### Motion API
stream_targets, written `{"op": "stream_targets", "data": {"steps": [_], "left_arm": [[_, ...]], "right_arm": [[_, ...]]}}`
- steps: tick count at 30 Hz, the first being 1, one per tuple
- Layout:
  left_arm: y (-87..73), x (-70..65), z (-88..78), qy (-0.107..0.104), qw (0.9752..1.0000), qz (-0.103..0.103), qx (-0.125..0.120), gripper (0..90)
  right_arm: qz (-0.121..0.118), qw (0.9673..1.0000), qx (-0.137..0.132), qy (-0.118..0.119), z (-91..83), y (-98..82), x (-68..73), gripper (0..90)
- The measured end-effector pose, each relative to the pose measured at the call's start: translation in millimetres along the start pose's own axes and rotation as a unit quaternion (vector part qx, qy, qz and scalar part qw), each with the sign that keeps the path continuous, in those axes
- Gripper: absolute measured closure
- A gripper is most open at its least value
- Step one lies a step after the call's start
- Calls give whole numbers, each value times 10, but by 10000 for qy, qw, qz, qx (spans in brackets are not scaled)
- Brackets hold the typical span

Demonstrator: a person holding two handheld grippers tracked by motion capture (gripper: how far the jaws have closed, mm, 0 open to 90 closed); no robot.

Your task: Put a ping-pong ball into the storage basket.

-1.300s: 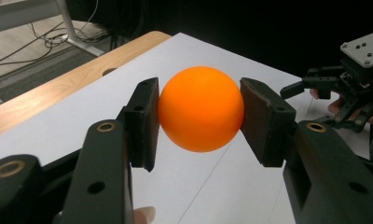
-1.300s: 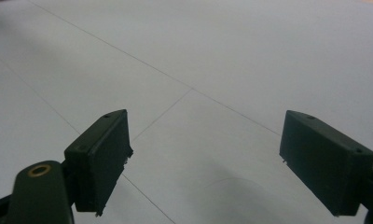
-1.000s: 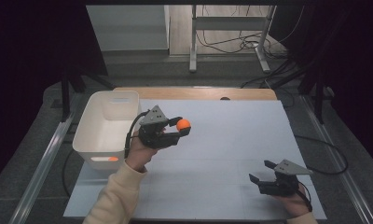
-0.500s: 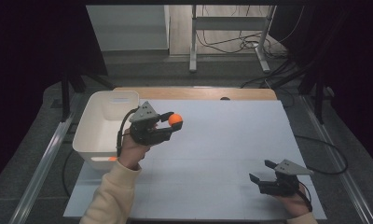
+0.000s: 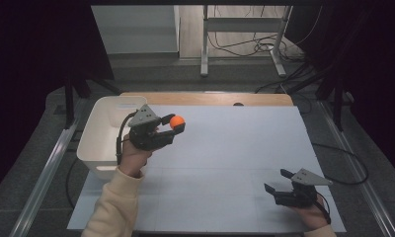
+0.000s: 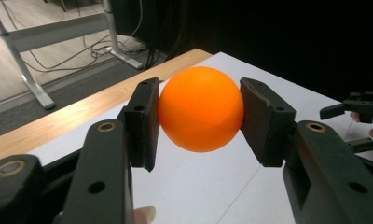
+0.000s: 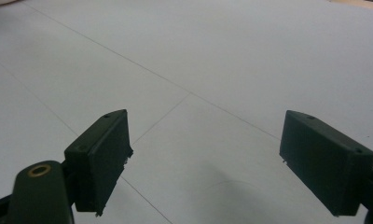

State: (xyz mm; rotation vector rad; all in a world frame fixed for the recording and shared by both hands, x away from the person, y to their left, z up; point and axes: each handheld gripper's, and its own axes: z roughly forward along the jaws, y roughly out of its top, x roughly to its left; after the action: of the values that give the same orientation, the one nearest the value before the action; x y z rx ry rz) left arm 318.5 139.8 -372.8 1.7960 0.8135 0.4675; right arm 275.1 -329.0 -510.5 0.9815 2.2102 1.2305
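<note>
An orange ball (image 5: 176, 122) (image 6: 201, 108) is pinched between the two black pads of my left gripper (image 5: 174, 125) (image 6: 199, 121), which is shut on it and held above the white table sheet, just right of a white tub (image 5: 100, 133). At the front right of the table, my right gripper (image 5: 278, 181) (image 7: 205, 163) rests low over the sheet, its jaws wide open with nothing between them. It also shows small at the right edge of the left gripper view (image 6: 357, 109).
The white sheet (image 5: 235, 148) covers most of the table; a strip of wooden tabletop (image 5: 205, 98) shows along its far edge. Beyond the table stand a metal frame (image 5: 242, 29) and loose cables on the floor. Metal rails run along both sides.
My left gripper has carried the orange ball leftward and slightly away, closer to the white tub. The right gripper has stayed where it was.
</note>
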Motion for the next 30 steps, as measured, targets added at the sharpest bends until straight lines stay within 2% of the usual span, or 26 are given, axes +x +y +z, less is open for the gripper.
{"op": "stream_targets", "data": {"steps": [10, 14, 21, 24, 25, 30], "left_arm": [[-2, 120, -109, 195, 9997, -125, -65, 502], [11, 161, -186, 343, 9993, -100, -114, 502], [8, 272, -316, 539, 9981, -209, -226, 502], [-2, 299, -327, 630, 9975, -233, -214, 502], [-10, 315, -324, 733, 9969, -221, -170, 502], [-26, 363, -341, 805, 9963, -268, -157, 502]], "right_arm": [[8, 10000, -16, -11, -4, 2, 1, 166], [4, 10000, -17, -11, -4, 2, 2, 166], [17, 10000, -17, -18, -3, 2, 2, 167], [15, 10000, -18, -18, -3, 2, 2, 166], [27, 10000, -18, -17, -3, 2, 2, 167], [38, 10000, -30, -13, -3, 0, 0, 167]]}}
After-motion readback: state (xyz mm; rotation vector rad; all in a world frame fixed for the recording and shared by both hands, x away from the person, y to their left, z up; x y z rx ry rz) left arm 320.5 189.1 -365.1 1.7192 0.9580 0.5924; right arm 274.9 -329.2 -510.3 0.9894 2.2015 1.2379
